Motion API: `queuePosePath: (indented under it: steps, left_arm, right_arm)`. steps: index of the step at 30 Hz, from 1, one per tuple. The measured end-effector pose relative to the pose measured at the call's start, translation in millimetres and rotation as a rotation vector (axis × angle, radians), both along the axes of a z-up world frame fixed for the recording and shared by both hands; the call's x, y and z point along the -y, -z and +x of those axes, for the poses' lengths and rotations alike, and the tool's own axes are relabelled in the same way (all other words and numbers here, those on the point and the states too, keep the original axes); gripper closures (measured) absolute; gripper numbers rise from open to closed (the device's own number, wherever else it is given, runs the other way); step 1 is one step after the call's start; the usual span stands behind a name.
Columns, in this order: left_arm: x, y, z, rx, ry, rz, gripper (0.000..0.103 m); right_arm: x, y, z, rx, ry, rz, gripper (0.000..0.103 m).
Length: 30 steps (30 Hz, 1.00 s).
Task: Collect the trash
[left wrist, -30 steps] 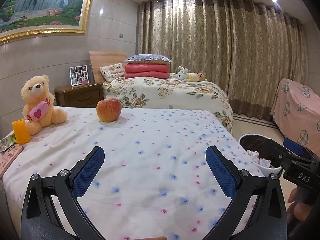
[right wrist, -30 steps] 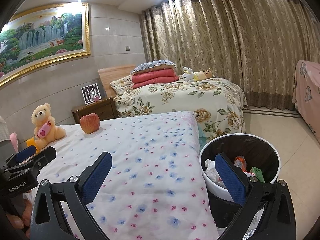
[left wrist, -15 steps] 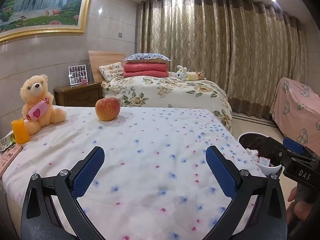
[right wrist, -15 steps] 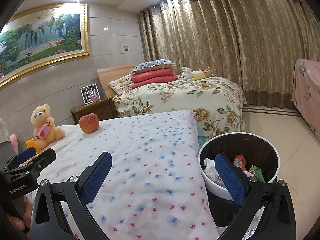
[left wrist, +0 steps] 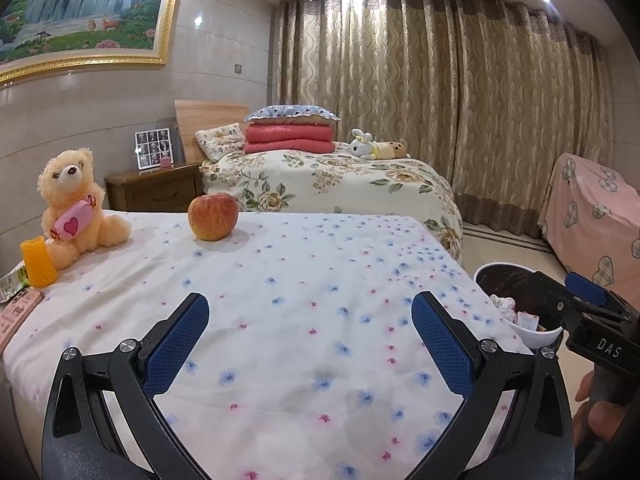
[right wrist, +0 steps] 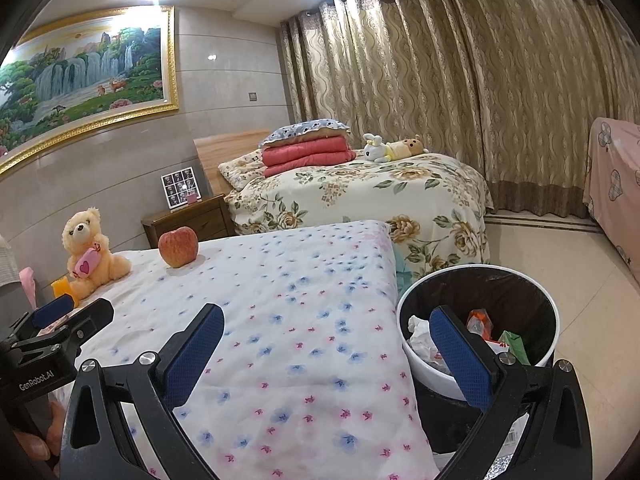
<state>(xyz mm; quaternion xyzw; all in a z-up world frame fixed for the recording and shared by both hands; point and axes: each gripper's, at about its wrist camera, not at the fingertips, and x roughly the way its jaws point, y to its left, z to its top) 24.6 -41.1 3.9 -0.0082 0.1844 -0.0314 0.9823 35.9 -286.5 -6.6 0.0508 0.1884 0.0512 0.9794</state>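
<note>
Left gripper: left wrist view, jaws spread wide, nothing between the blue pads, hovering over the near part of the bed.
Bedspread: white with small blue and pink flowers, fills the middle of the view.
Apple: red-yellow, upright on the far part of the bedspread, left of centre, well apart from the gripper.
Teddy bear: sits far left on the bed, holds a pink candy-shaped cushion with a heart.
Orange item: ribbed, just beside the bear on its near-left side; can't tell what it is.
Wrappers: flat packets at the left edge of the bed, partly cut off by the frame.
Trash bin: white rim, dark liner, on the floor right of the bed; mostly hidden behind the other gripper, white crumpled paper visible inside.
Right gripper: right wrist view, jaws also released and wide, empty; left finger over the bedspread, right finger over the bin.
Trash bin: near right, touching the bed's side; holds crumpled white paper, an orange-red wrapper and a green carton.
Left gripper body: near left edge, held by a hand.
Apple: far left on the bed, bear further left.
Second bed: floral cover, far side, folded red quilt and plush toys on top.
</note>
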Motion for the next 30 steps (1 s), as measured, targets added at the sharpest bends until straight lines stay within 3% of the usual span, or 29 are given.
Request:
queuePosePath:
  steps: [30]
  left_arm:
    - [1.5, 2.5, 0.4, -0.004, 0.002, 0.0, 0.0]
  right_arm:
    - [-0.3, 0.6, -0.4, -0.003, -0.003, 0.0, 0.0]
